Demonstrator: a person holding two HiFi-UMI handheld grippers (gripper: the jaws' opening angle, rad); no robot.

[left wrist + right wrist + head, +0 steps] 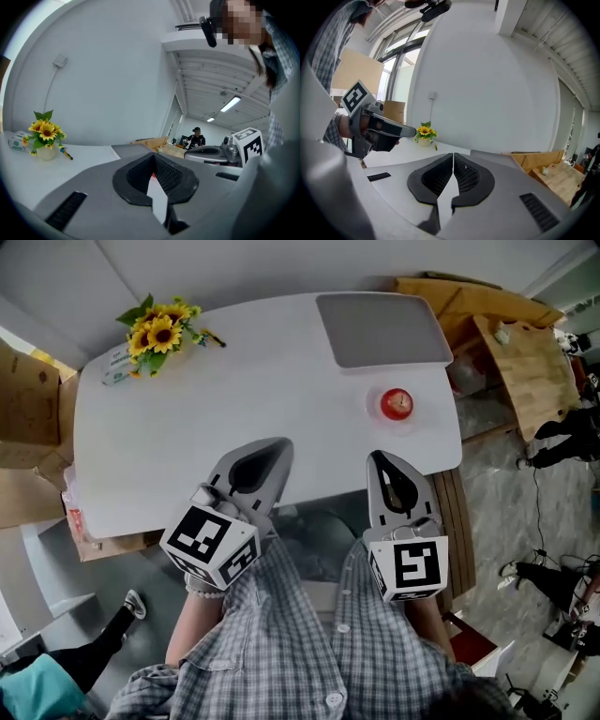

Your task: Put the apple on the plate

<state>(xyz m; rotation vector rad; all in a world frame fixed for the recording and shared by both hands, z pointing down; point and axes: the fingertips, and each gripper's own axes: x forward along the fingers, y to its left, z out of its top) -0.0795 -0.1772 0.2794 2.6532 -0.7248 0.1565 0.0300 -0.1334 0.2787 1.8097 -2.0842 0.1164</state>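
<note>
Currently no contact with anything. Holding left gripper (267, 454) and right gripper (382, 465) side by side over the near edge of the table (234, 409), well apart from the apple (397, 403).

Checked each gripper view. Found the left gripper's (152, 157) jaws pressed together at the tips, nothing between them. Same on the right gripper (453, 157).

Located apple at far right of table, upright, stem up. Seems to sit on a small pale disc (374, 401), barely distinct from the white top; cannot confirm as a plate. Noted bare grey tray (382, 329) just beyond, on the far side, and sunflowers (159, 334) at far left, clear of any path.

Judged as either pre-reach or already finished, depending on what counts as the plate. If disc: nothing left but to stay back. If tray: start of the reach.

For the latter, use the right gripper, being nearer. Move forward and slightly right, spread jaws wider than the apple, close about its middle, lift clear of the disc. Carry a short way farther and set down on the tray. Watch for rolling on release.
</note>
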